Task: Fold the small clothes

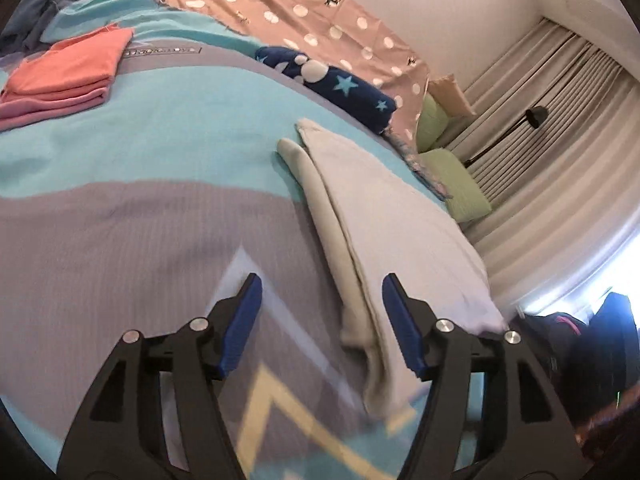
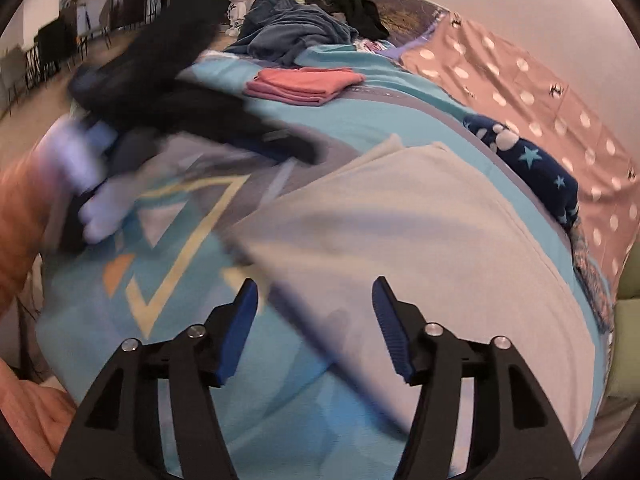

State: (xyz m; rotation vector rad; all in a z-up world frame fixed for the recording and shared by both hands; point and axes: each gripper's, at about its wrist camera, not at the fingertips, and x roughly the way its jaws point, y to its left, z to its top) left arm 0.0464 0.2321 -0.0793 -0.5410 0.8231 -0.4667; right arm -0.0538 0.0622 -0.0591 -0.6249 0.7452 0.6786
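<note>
A pale grey-white garment [image 1: 384,224] lies folded on the teal and grey bedspread [image 1: 160,140], its near end between my left gripper's fingers. My left gripper [image 1: 322,312] is open and empty just above it. In the right wrist view the same garment [image 2: 420,232] spreads wide in front of my right gripper [image 2: 314,312], which is open and empty over its near left edge. The left gripper [image 2: 168,96] shows there as a dark motion-blurred shape at upper left. A folded coral and pink stack [image 1: 68,76] [image 2: 308,82] lies farther back.
A navy star-print item [image 1: 340,84] [image 2: 532,156] lies by a tan polka-dot cloth [image 1: 320,20]. A heap of blue and black clothes [image 2: 304,24] sits at the far end of the bed. Green pillows [image 1: 456,184], curtains and a lamp stand beyond the bed's right edge.
</note>
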